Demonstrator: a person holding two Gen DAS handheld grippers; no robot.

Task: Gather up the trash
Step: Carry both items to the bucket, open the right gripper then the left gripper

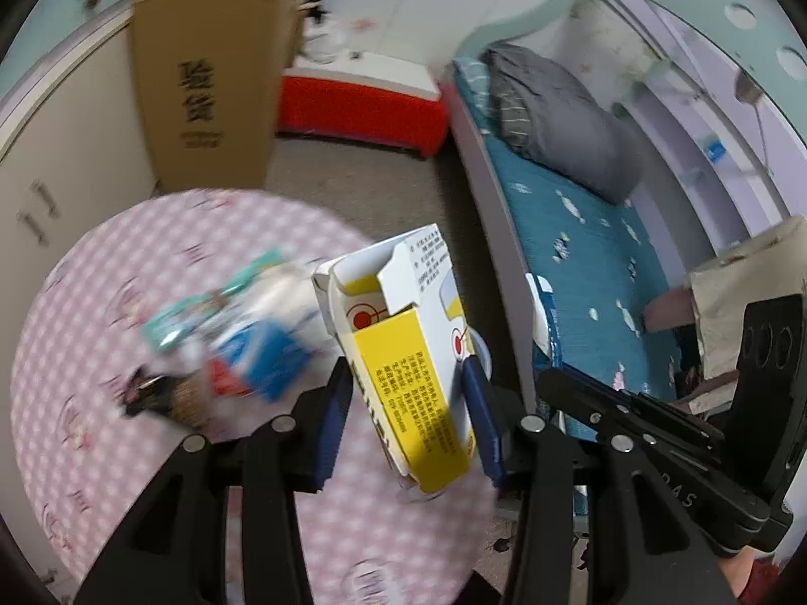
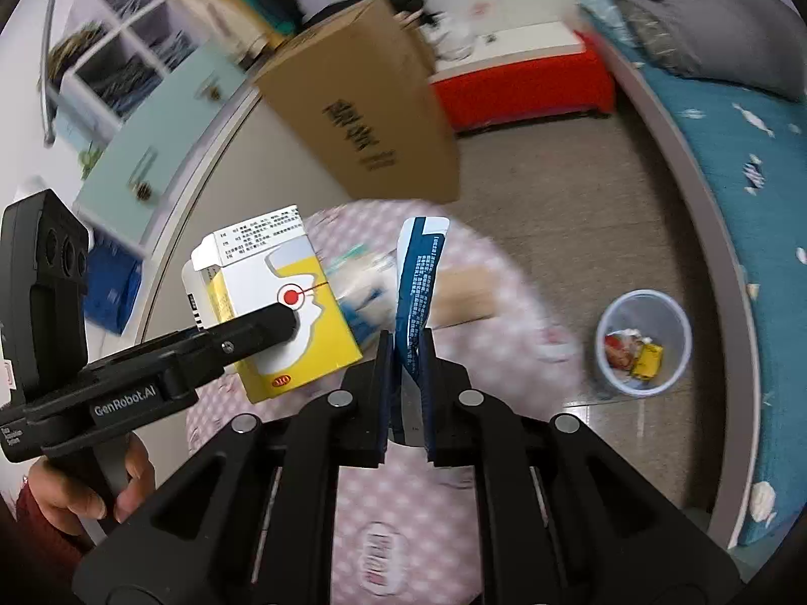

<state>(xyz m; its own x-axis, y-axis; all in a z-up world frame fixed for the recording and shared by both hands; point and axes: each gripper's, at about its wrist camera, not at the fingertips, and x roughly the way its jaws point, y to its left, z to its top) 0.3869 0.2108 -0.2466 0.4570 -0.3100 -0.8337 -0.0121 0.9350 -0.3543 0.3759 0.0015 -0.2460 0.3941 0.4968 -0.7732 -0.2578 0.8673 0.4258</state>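
My left gripper [image 1: 408, 383] is shut on a yellow and white carton [image 1: 403, 348] with its top flaps open, held above the round pink checked table [image 1: 75, 353]. The carton also shows in the right wrist view [image 2: 282, 312], with the left gripper [image 2: 282, 325] clamped on it. My right gripper [image 2: 406, 348] is shut on a flattened blue and white wrapper [image 2: 418, 287], held upright above the table [image 2: 403, 504]. More trash [image 1: 227, 333] lies blurred on the table. A clear bin [image 2: 643, 348] with trash inside stands on the floor to the right.
A tall cardboard box [image 1: 207, 80] stands behind the table by a cabinet. A red and white chest [image 1: 363, 96] is at the back. A bed with a blue sheet [image 1: 580, 262] and grey pillow runs along the right. The right gripper's body [image 1: 706, 428] is close beside the left.
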